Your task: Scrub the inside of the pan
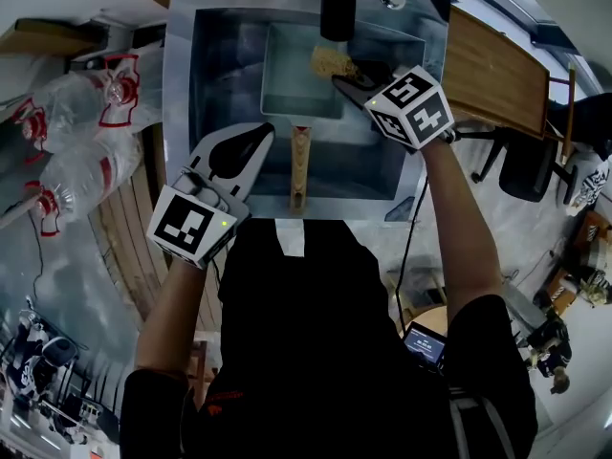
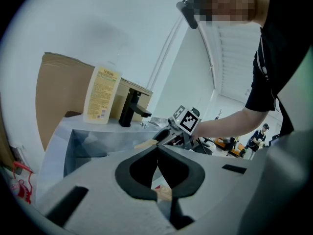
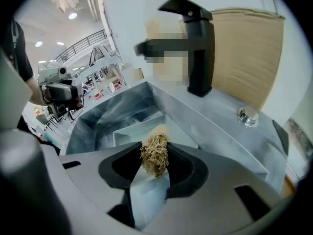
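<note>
**Scrubber Hanging Over the Pan's Far Right Corner**

The right gripper (image 1: 348, 78) is clamping a tan, fibrous scrubbing pad (image 3: 155, 151) between its jaws, and the tuft is sticking out past the tips. In the head view the pad is hanging over the far right corner of the rectangular grey metal pan (image 1: 287, 84). The pan is sitting inside the stainless steel sink (image 1: 206, 84), toward the counter's far edge and just below the black faucet (image 1: 338, 8). Whether the pad is touching the metal cannot be told.

The pan's pale wooden handle (image 1: 300, 165) is pointing toward the counter's near edge. The left gripper (image 1: 264, 137) is hanging just to the left of that handle, over the near left part of the basin. Its jaws are pressing together at the tips with nothing clamped there, and the handle is lying apart from them. In the left gripper view a tan sliver is showing low in the gap behind the tips, too small to identify.

A white-and-yellow soap bottle (image 2: 101, 94) is standing on the counter's far edge beside the faucet, with a brown cardboard sheet (image 2: 58, 92) leaning behind it.
</note>
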